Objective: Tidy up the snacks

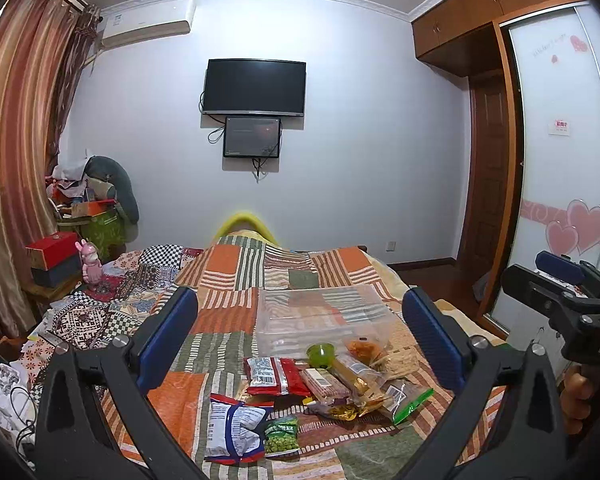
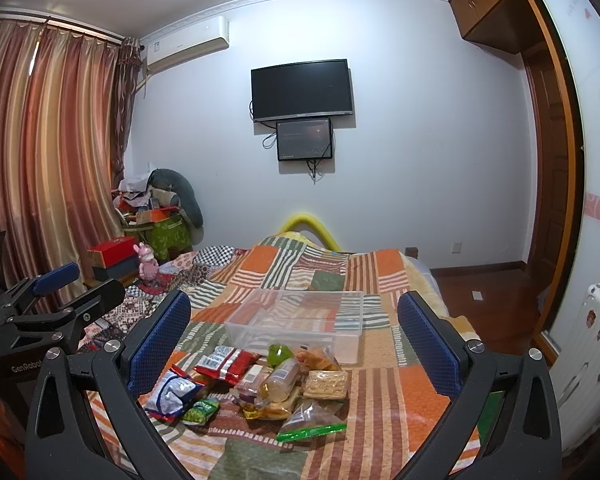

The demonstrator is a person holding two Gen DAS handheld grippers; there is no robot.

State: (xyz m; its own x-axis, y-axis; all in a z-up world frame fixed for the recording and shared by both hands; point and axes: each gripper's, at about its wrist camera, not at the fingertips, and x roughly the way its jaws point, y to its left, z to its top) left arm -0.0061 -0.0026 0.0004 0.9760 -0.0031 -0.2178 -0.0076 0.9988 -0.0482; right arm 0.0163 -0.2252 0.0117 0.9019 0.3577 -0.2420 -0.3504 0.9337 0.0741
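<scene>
Step in hand: approach. No snack appears to have been sorted yet. The snacks are lying in a loose heap on the bed [image 2: 380, 392], on the patchwork quilt, just in front of a clear bin [image 2: 296, 320]. The bin is looking empty, though its walls are transparent and the quilt pattern is showing through, so a flat item inside could be missed.

Left hand-held gripper [image 1: 300, 340]: the jaws are standing wide apart and gripping nothing. It is hovering above the near side of the heap.

Right hand-held gripper [image 2: 294, 344]: the jaws are likewise spread wide, with nothing between them. It is hovering on the heap's other side, well clear of it.

Heap contents that can be told apart: a blue-and-white bag [image 1: 234, 424], a green pea packet [image 1: 282, 434], a red packet [image 1: 274, 376], a green cup [image 1: 320, 355], a cracker pack [image 2: 326, 384] and a zip bag [image 2: 312, 420] with a green seal.

Next move, as a judgement: one hand-held gripper should be lowering onto an outlying item, such as the zip bag or the blue-and-white bag, since each is lying at the heap's edge. The jaws need to be closing on a crimped edge, because the packets are flat and soft.

Hard to make out: the middle of the heap is overlapping, and the packets underneath are mostly covered. Label print is too small to read. The near edge of the bed is cut off behind the gripper bodies in both views.
</scene>
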